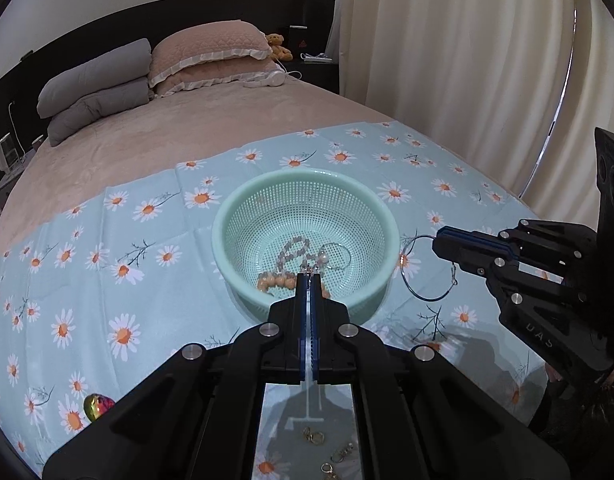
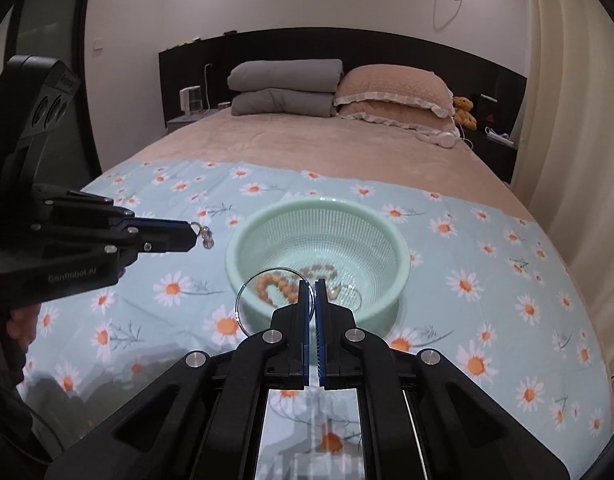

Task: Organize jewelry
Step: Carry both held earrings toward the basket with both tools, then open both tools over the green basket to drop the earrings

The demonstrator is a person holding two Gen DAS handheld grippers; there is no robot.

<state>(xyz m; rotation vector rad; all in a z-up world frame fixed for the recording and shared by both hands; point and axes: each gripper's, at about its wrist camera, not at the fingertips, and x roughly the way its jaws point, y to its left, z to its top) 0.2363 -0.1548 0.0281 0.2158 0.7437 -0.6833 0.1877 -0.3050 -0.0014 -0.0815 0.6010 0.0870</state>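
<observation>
The bed (image 2: 307, 148) fills both views, its foot end covered by a pale blue daisy-print cloth (image 1: 119, 272); the cloth's near edge is hidden under the gripper bodies. At the head, folded grey bedding (image 2: 285, 88) and pink pillows (image 2: 395, 92) are stacked, with white headphones (image 2: 441, 138) beside them and a small teddy bear (image 2: 465, 112) on the nightstand just past the pillows.

A mint green perforated basket (image 1: 227, 236) stands on the cloth. Inside lie an orange bead bracelet (image 2: 273, 284), a darker bead bracelet (image 1: 295, 250) and a thin wire hoop (image 1: 339, 256); the gripper tips cover part of each, so their full shapes cannot be traced.

The right gripper (image 1: 437, 242) has its fingers pressed together on a large thin hoop earring (image 1: 427, 268), which hangs just outside the basket's rim. In the right wrist view the hoop is a faint ring, half hidden behind the fingers.

The left gripper (image 2: 193, 234) pinches a small dangling earring (image 2: 206, 238), held clear of the basket on its other side; its detail is too small to make out. In the left wrist view this piece is only a glint at the fingertips.

A small iridescent object (image 1: 98, 406) lies at the cloth's near left, partly cut off by the gripper body. Below the left gripper, several small gold and silver pieces (image 1: 327, 452) show dimly in a reflective panel; what they are cannot be told.
</observation>
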